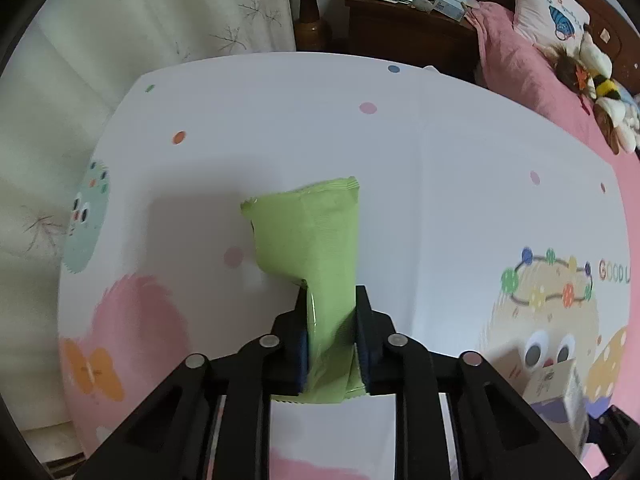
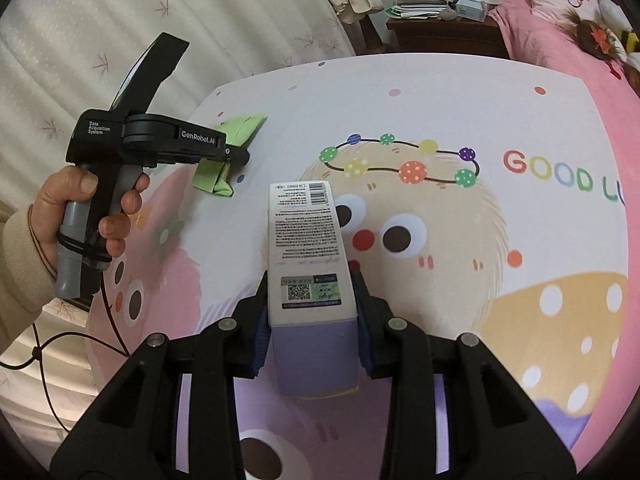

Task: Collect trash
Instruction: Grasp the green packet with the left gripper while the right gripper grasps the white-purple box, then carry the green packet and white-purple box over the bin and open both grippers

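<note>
So your left gripper has its fingers squeezed tight on the green wrapper, pinching it near one end with the rest sticking out over the cartoon-print desk. Your right gripper is clamped on the white and purple carton, barcode end pointing away. Your left hand is wrapped round its handle.

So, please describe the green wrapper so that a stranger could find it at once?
Look at the white cartoon-printed table beside the pink bed. The green wrapper is pinched in the left gripper. It is plain, soft and crumpled, unlike the stiff printed box in the right gripper.
</note>
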